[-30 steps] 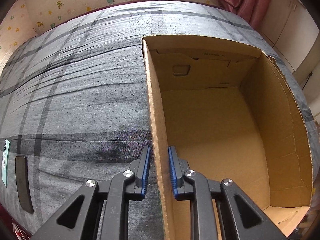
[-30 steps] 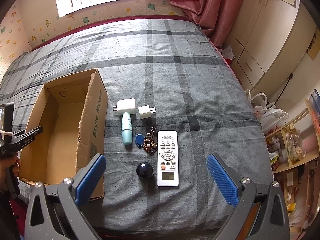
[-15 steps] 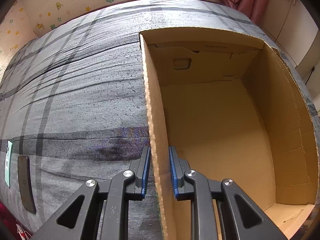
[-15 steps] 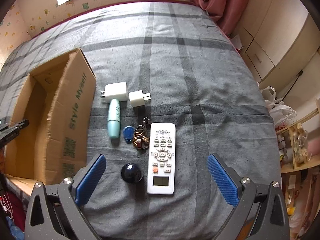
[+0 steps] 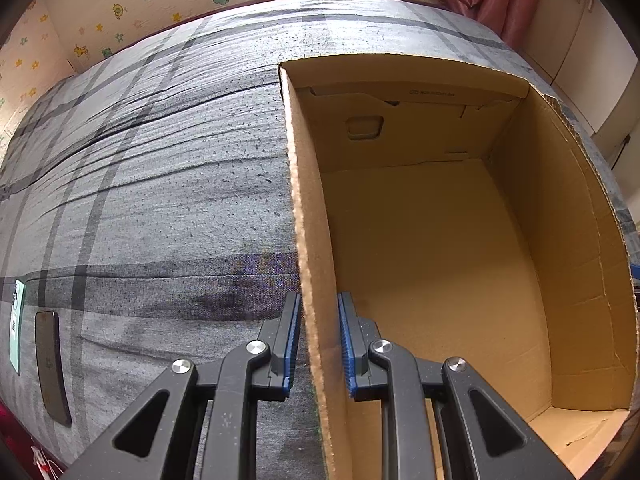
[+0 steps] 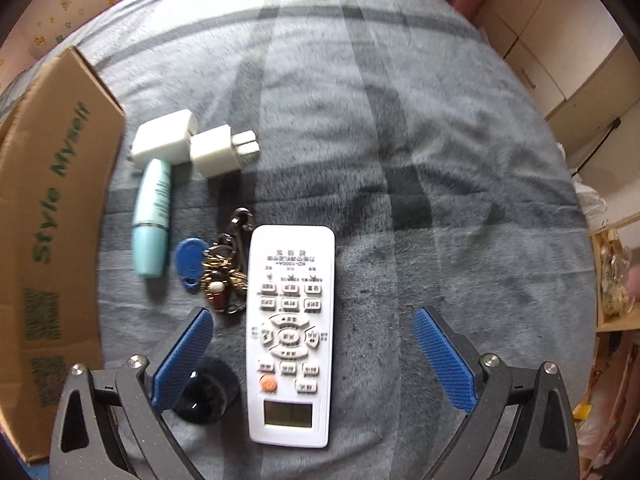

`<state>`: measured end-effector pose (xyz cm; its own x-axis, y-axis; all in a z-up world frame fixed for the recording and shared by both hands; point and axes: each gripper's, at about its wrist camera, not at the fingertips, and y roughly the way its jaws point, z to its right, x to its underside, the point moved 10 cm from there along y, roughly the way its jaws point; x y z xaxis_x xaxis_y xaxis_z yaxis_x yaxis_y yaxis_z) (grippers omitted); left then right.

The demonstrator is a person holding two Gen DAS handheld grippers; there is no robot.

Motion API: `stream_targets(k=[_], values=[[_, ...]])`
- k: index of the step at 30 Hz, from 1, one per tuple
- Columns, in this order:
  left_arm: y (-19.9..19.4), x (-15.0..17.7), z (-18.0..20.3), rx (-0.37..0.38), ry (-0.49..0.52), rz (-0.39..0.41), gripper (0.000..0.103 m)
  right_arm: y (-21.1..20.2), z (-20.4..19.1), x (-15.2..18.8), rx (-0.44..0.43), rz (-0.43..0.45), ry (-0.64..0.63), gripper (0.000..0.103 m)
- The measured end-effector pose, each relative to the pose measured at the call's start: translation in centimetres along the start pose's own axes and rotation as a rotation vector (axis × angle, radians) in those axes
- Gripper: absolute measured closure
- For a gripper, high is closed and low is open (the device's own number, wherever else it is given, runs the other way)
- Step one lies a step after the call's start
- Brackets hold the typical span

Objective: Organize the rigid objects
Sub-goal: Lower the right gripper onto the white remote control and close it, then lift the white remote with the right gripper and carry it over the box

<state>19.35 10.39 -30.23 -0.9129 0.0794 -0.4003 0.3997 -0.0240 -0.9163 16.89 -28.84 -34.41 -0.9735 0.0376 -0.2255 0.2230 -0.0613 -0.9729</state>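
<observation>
Cardboard box [image 5: 440, 240], open-topped with nothing visible inside, sits on a bed covered by a grey plaid bedspread [image 5: 160, 200]. The left gripper [image 5: 318, 340] has its jaws closed on the box's near side wall, one blue pad outside and one inside. At the far left edge of that view a dark flat phone-like slab [image 5: 50, 364] lies on the bedspread beside a pale green card [image 5: 16, 324].

The right gripper [image 6: 312, 356] hangs over a row of small things laid out just right of the box [image 6: 52, 220], whose outer wall reads "Style Myself" in green. Its jaws are spread wide and grip nothing. Between them lies a white remote control [image 6: 290, 332], display end nearest the camera. A dark glossy ball [image 6: 208, 390] sits just beside the left pad, partly hidden by it. Farther off lie a bunch of keys with a blue fob [image 6: 216, 268], a pale teal tube [image 6: 152, 220], and two white plug adapters [image 6: 196, 146] touching each other.
</observation>
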Motion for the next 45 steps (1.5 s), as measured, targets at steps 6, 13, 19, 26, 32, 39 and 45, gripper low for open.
stream_targets(k=[6, 13, 19, 26, 32, 39, 45], values=[[0.0, 0.1, -0.1, -0.003, 0.001, -0.002, 0.082, 2.0, -0.3, 0.2, -0.013, -0.043, 0.005, 0.012], [0.4, 0.3, 0.0, 0.0, -0.002, -0.018, 0.082, 2.7, -0.7, 0.0, -0.035, -0.047, 0.018, 0.054], [0.3, 0.4, -0.1, 0.003, -0.015, -0.013, 0.082, 2.1, -0.3, -0.2, -0.058, -0.041, 0.043, 0.054], [0.4, 0.6, 0.0, 0.003, -0.011, -0.021, 0.082, -0.7, -0.3, -0.3, -0.062, -0.021, 0.039, 0.054], [0.4, 0.6, 0.0, 0.003, -0.01, -0.023, 0.082, -3.5, -1.3, -1.1, -0.069, 0.009, 0.011, 0.054], [0.5, 0.6, 0.1, -0.002, -0.003, -0.026, 0.083, -7.1, -2.8, -2.2, -0.063, 0.056, -0.03, 0.054], [0.5, 0.6, 0.2, -0.002, -0.005, -0.027, 0.083, -9.5, -5.2, -3.5, -0.06, 0.098, -0.081, 0.054]])
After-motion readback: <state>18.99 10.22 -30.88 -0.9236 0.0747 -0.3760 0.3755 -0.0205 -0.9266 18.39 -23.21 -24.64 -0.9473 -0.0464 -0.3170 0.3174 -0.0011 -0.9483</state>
